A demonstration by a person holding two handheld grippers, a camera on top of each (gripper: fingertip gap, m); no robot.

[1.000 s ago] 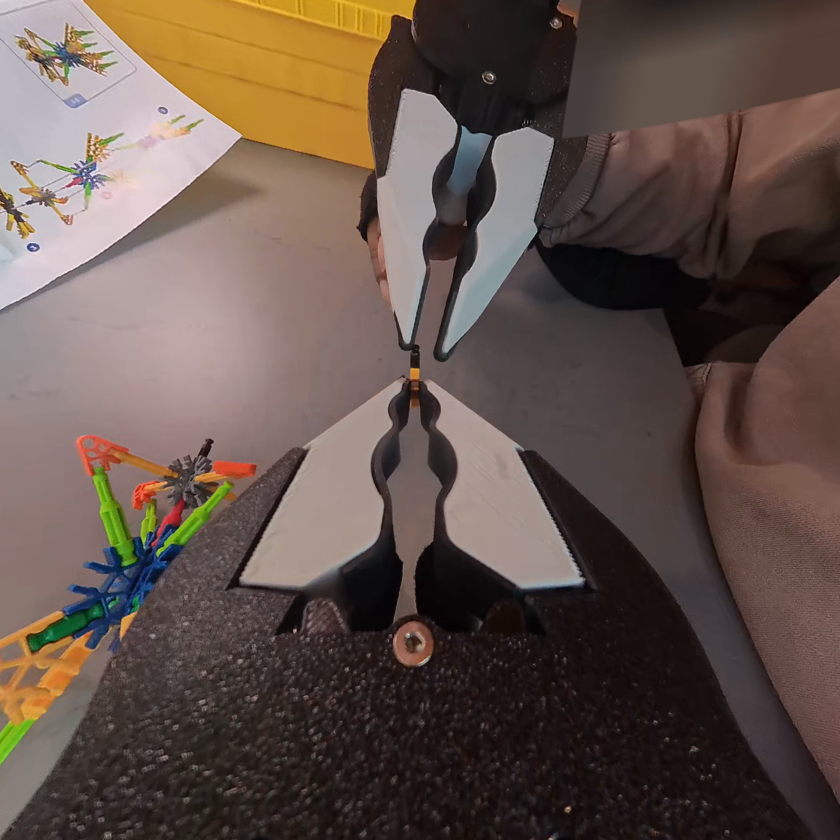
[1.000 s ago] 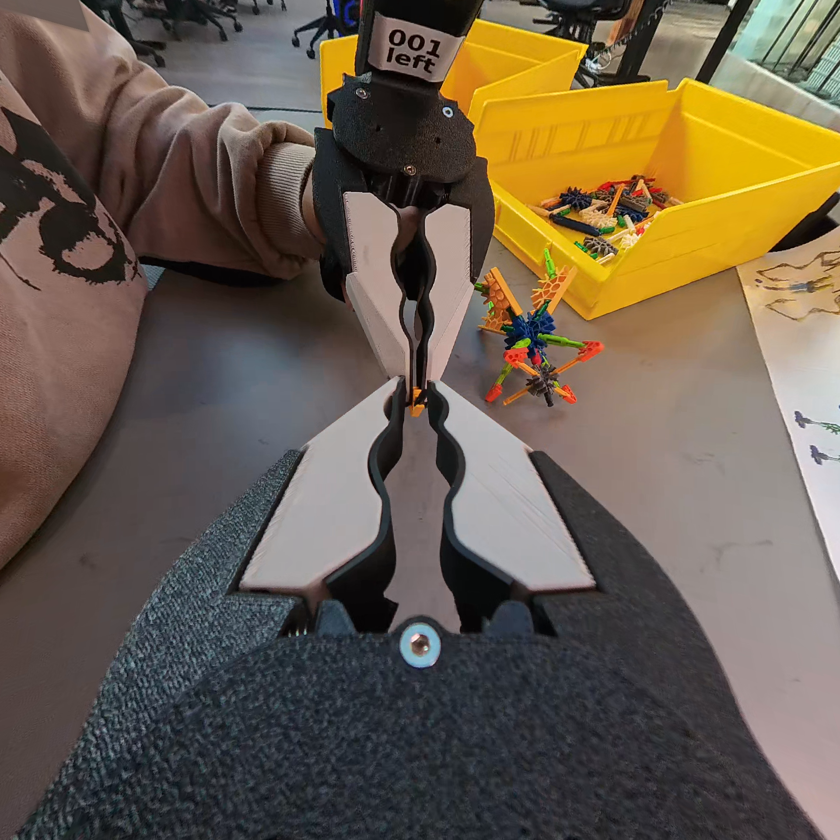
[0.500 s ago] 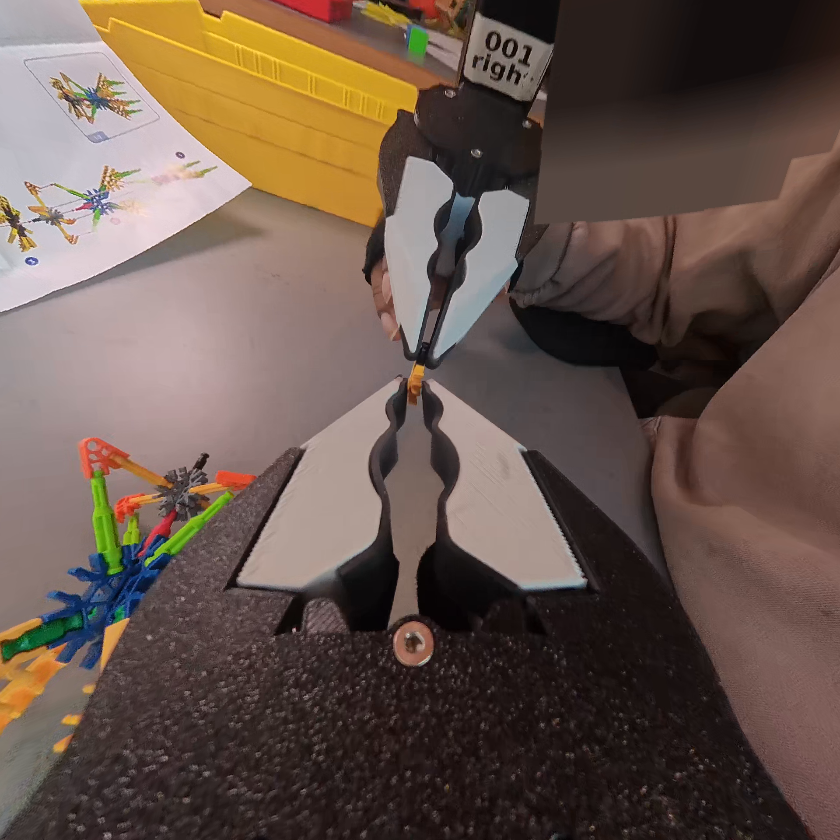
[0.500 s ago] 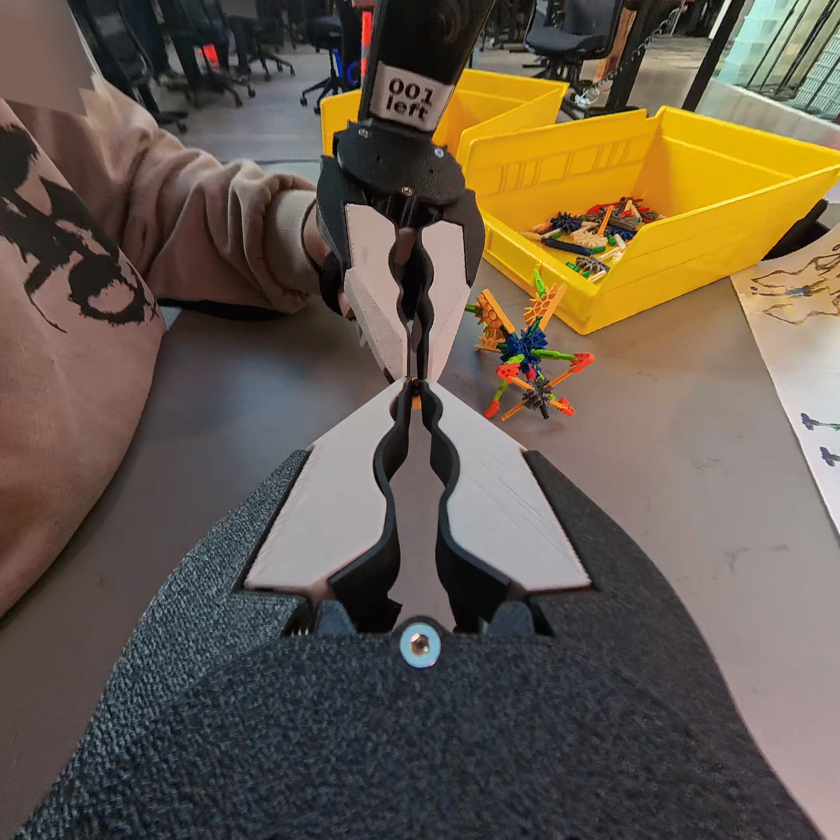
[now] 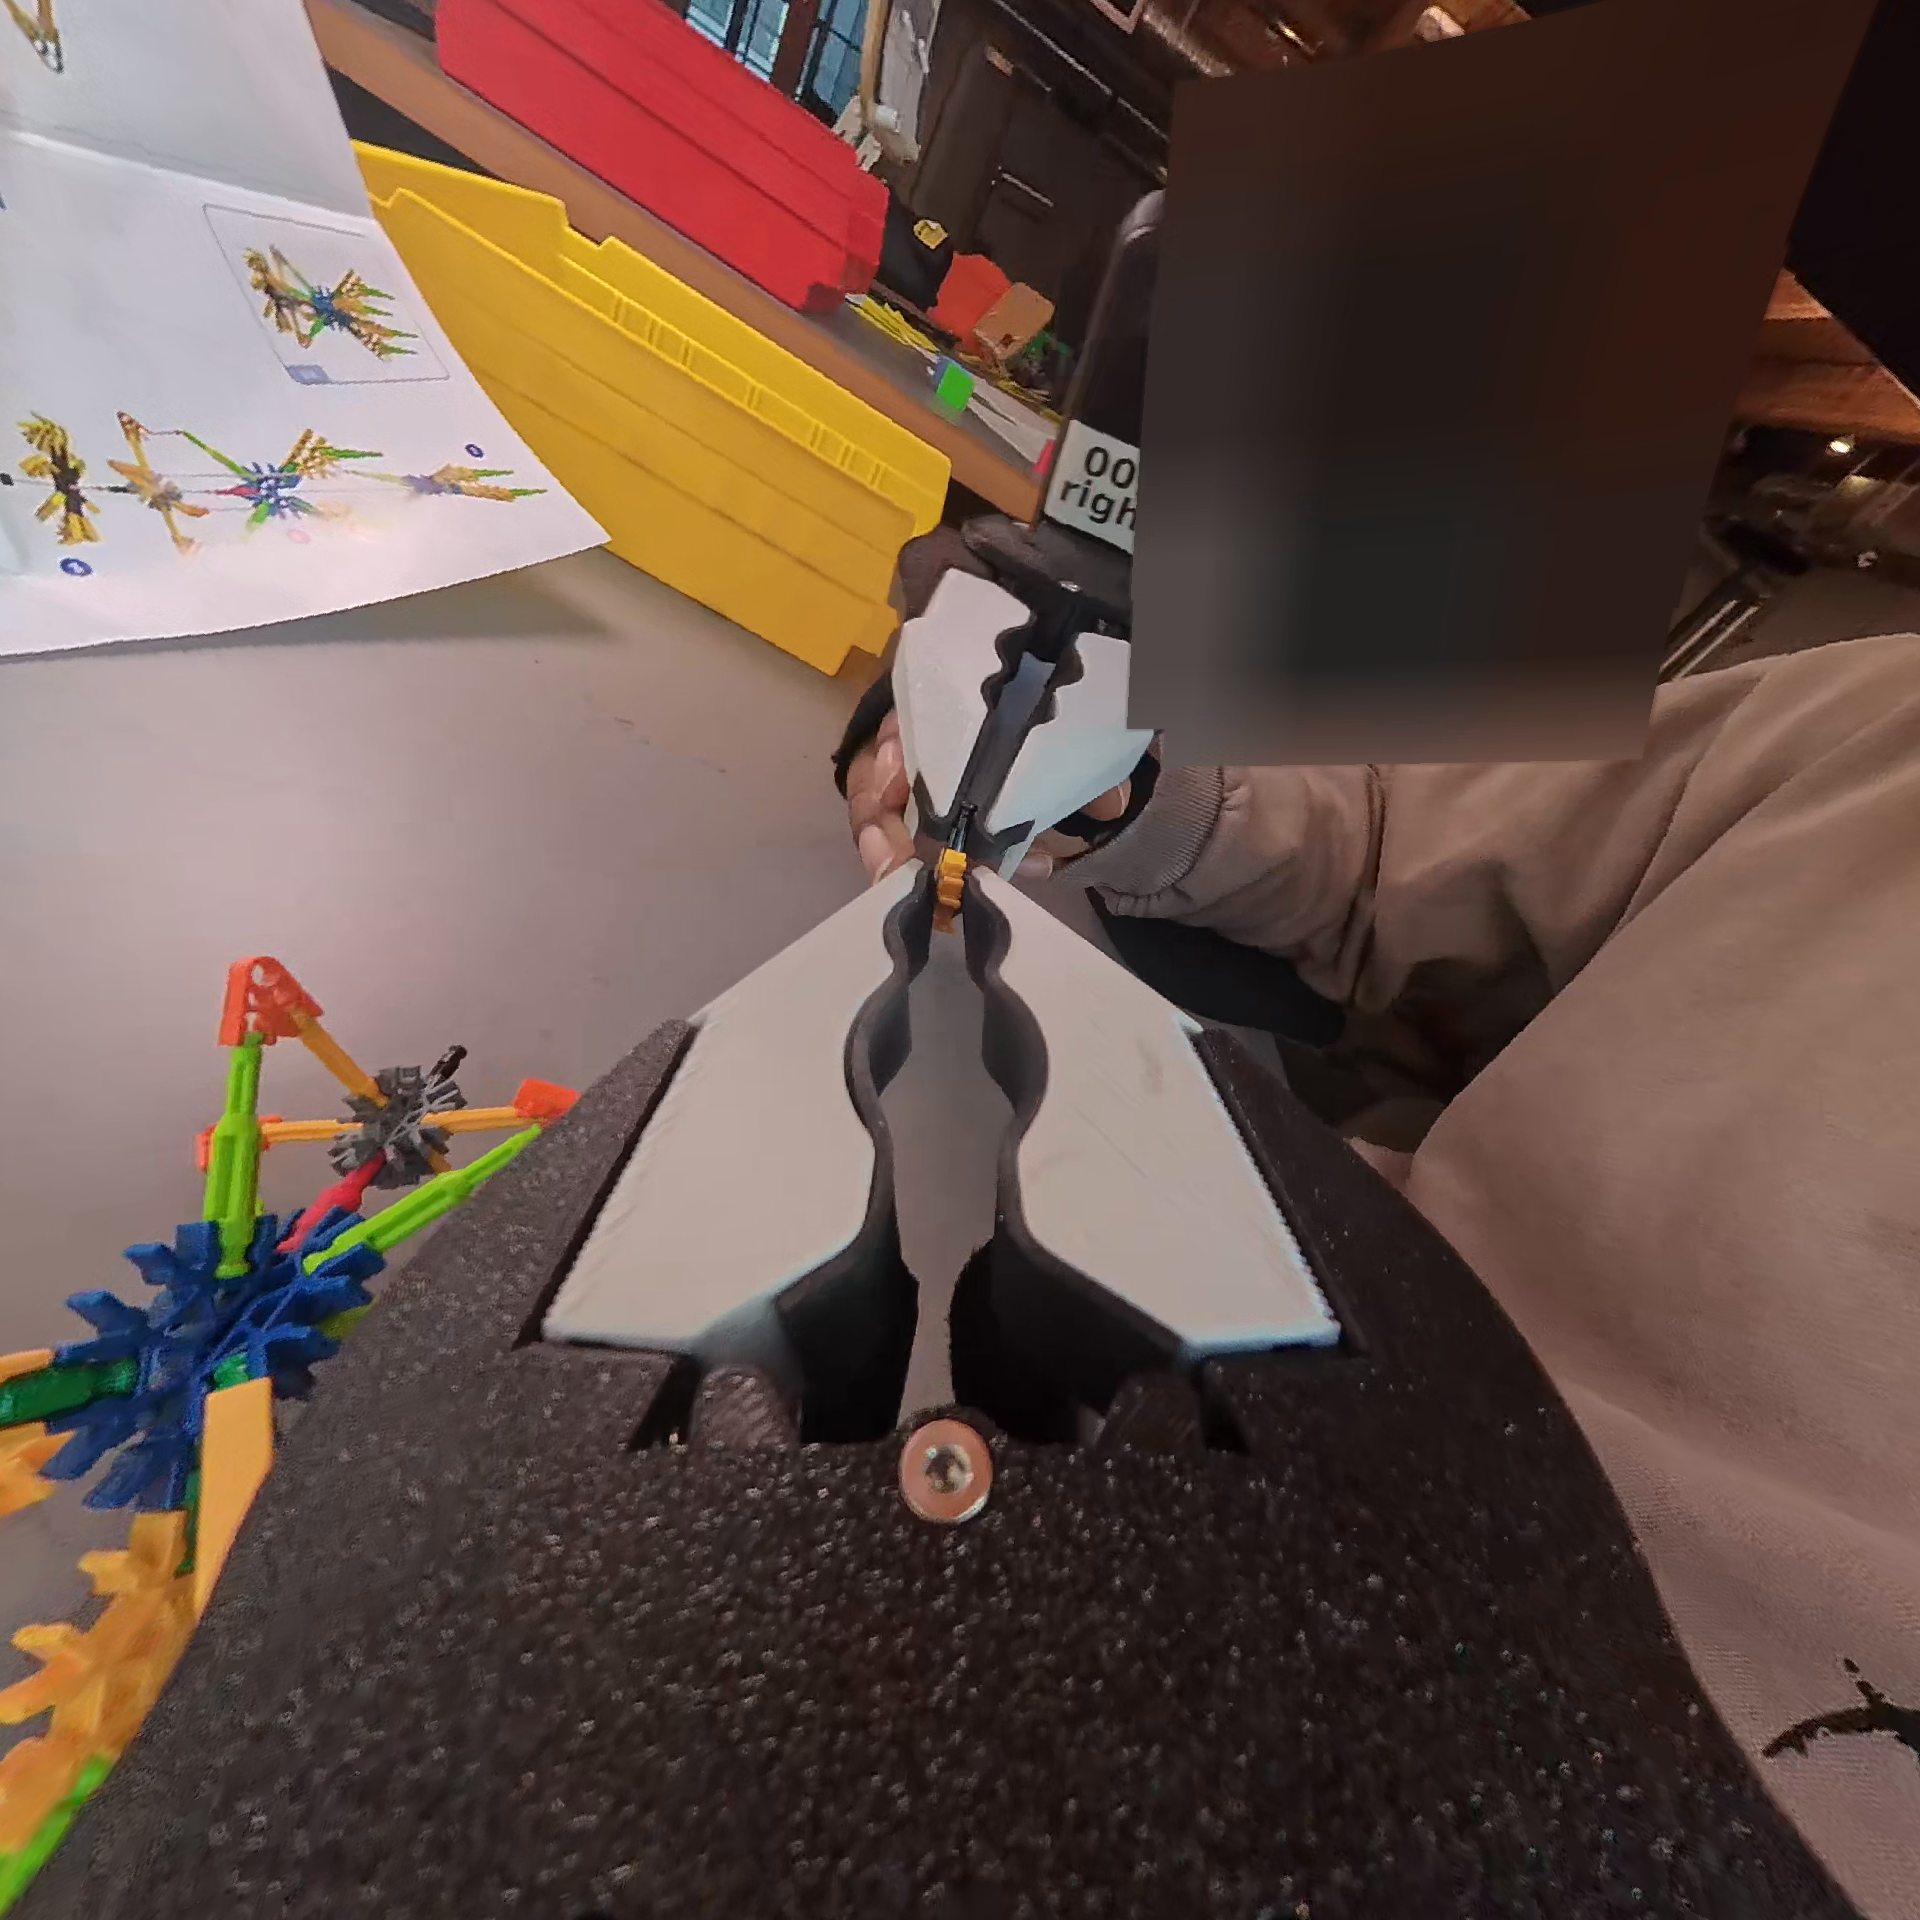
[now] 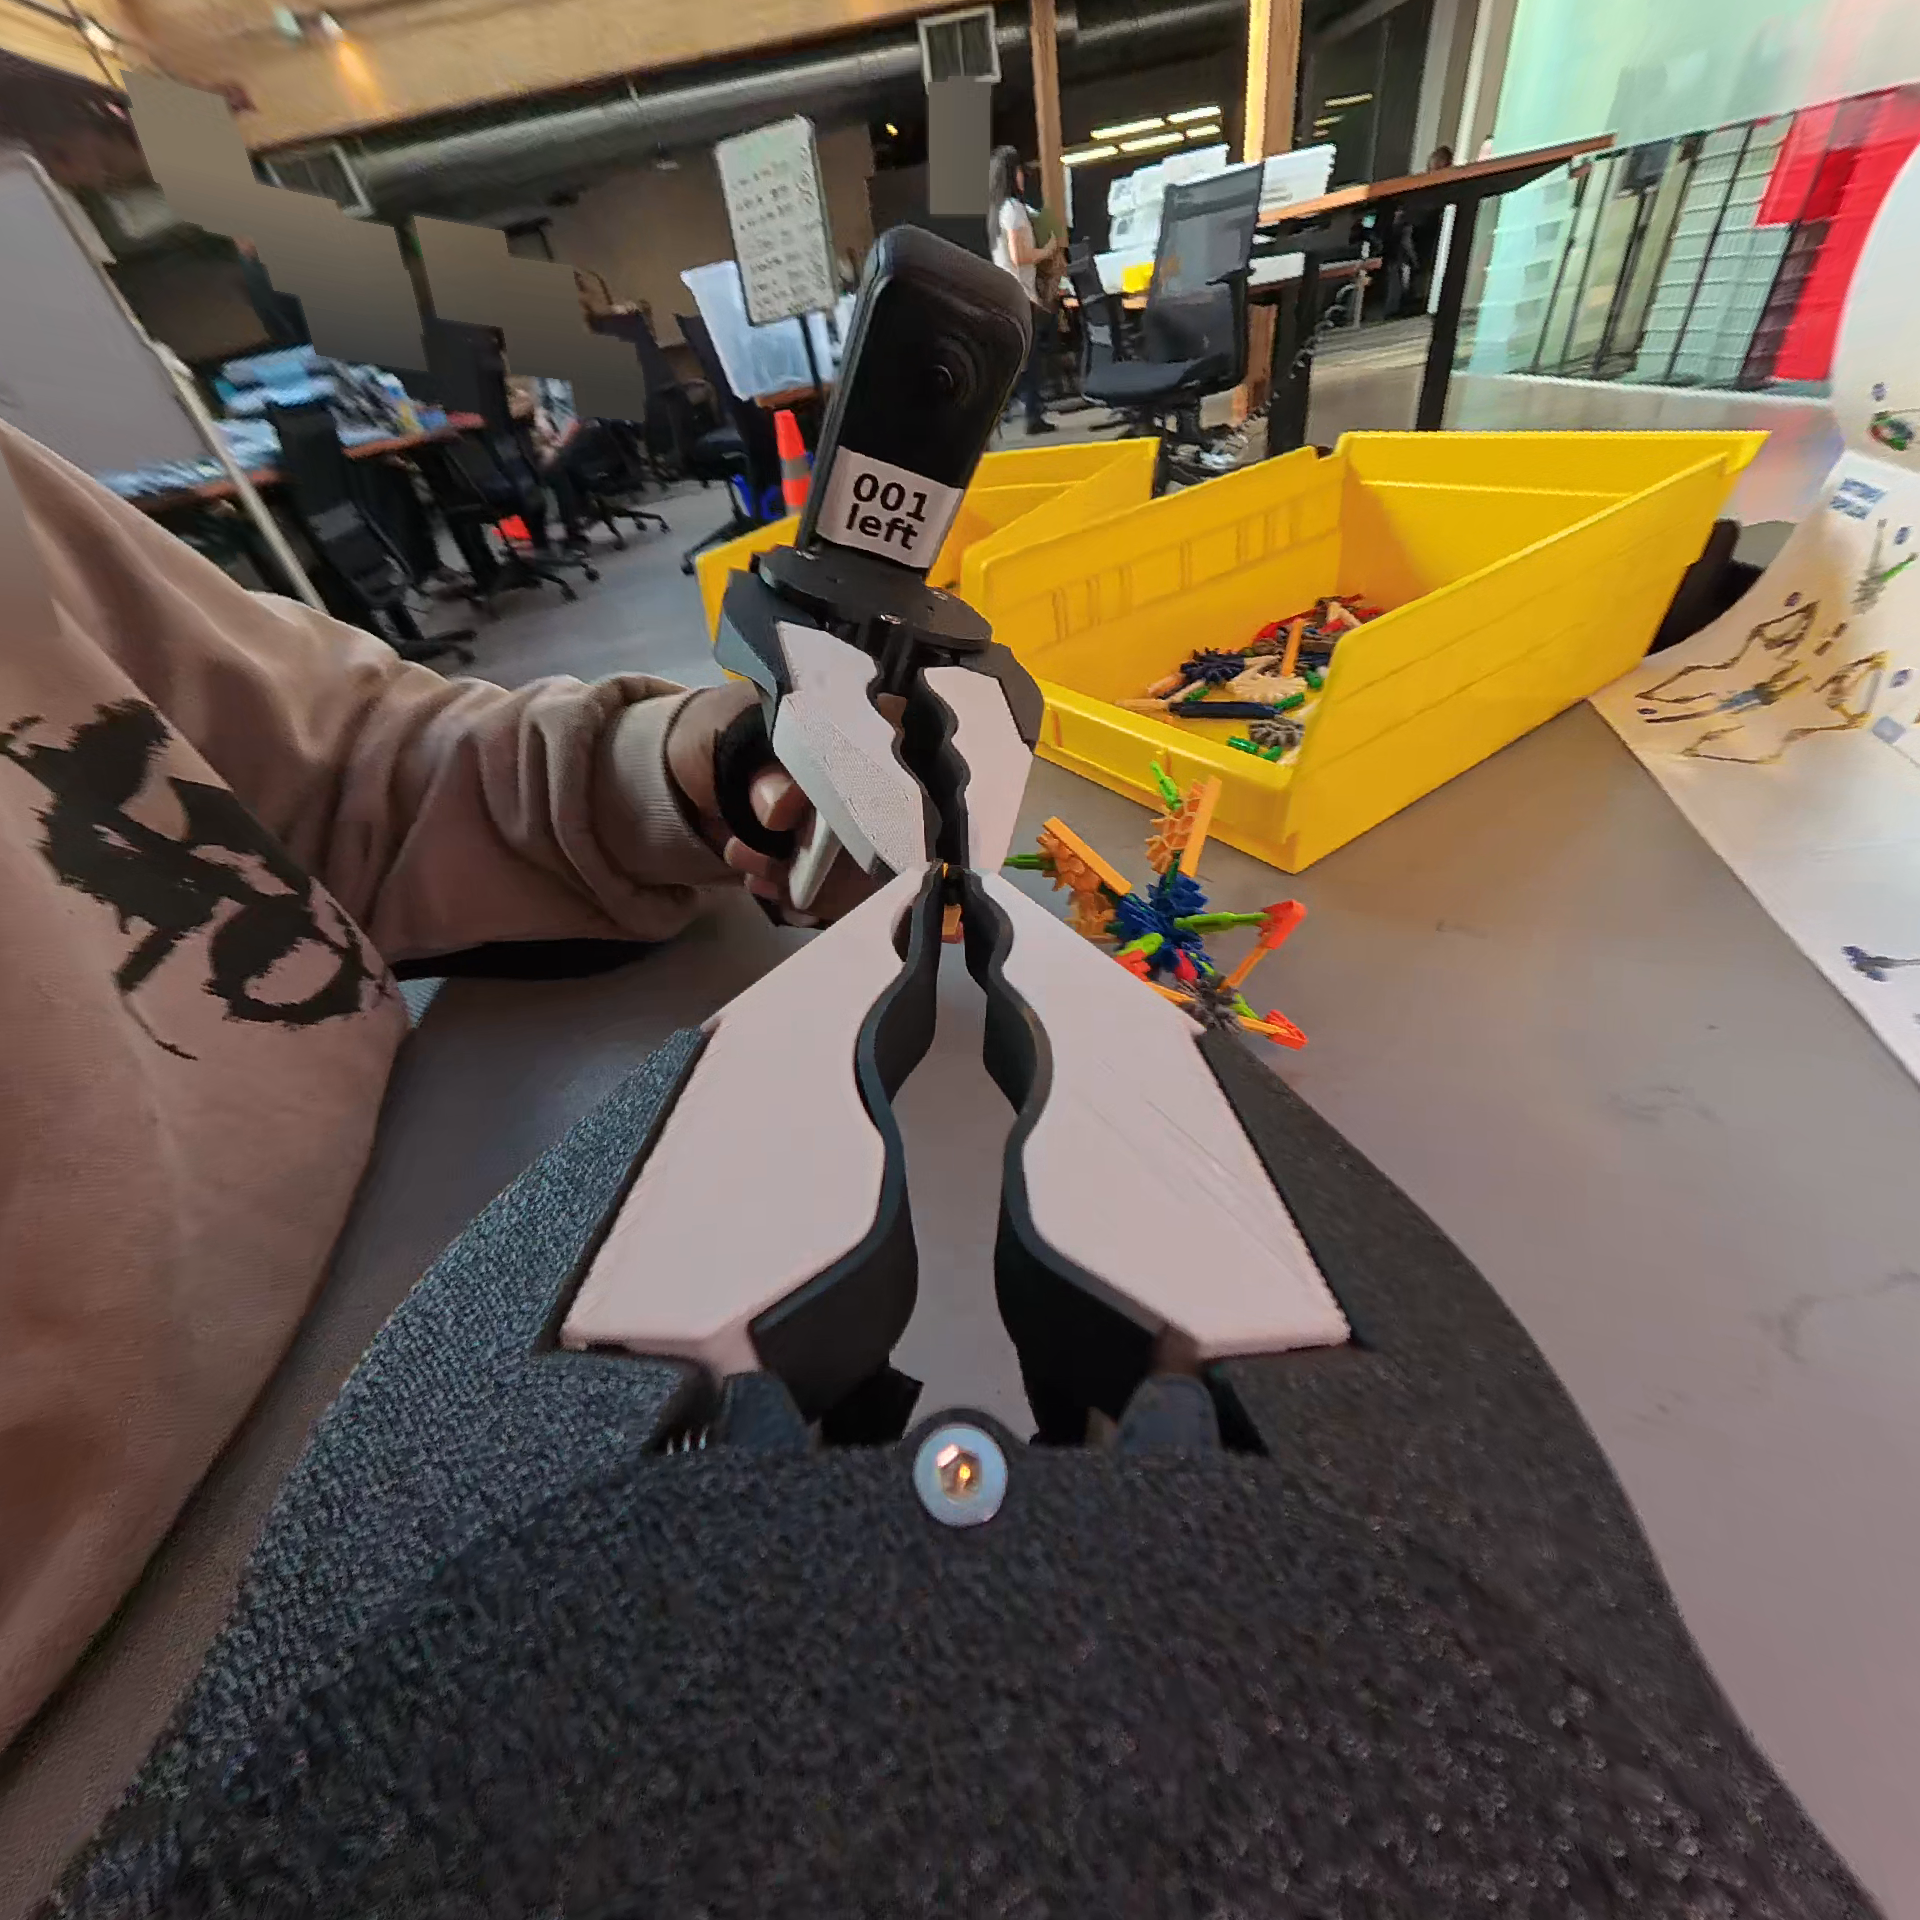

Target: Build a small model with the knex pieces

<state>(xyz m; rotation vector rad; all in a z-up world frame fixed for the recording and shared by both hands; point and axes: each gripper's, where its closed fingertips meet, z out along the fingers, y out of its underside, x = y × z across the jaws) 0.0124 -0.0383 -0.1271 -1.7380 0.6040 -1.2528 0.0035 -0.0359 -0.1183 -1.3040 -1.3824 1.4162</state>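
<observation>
Since a second ago we have tilted both grippers upward, so more of the room shows behind them, and the right gripper (image 5: 966,821), whose tips stood apart from the piece then, has closed onto it. Our left gripper (image 5: 943,883) is clenched on a small orange plastic connector (image 5: 948,878) right at its fingertips, and the right gripper, tip to tip with it, pinches a thin black rod (image 5: 964,826) that sticks out of that connector. In the right wrist view the same joint sits at the right gripper's tips (image 6: 948,883), mostly hidden by the fingers.

We judge the grip to be the weak point: both holds are at the very ends of the fingers on tiny parts, so a slight twist or off-axis push could pop the connector sideways out of the left gripper or bend the rod instead of seating it. A dropped piece would fall to the grey tabletop (image 5: 436,831) below the tips.

To the left of the left gripper, close beside its body, lies a multicoloured rod-and-snowflake-connector model (image 5: 249,1226). Beyond it lies a white instruction sheet (image 5: 208,343), and ahead a yellow plastic bin (image 6: 1382,623) with loose parts. Nothing stands between the two grippers.
</observation>
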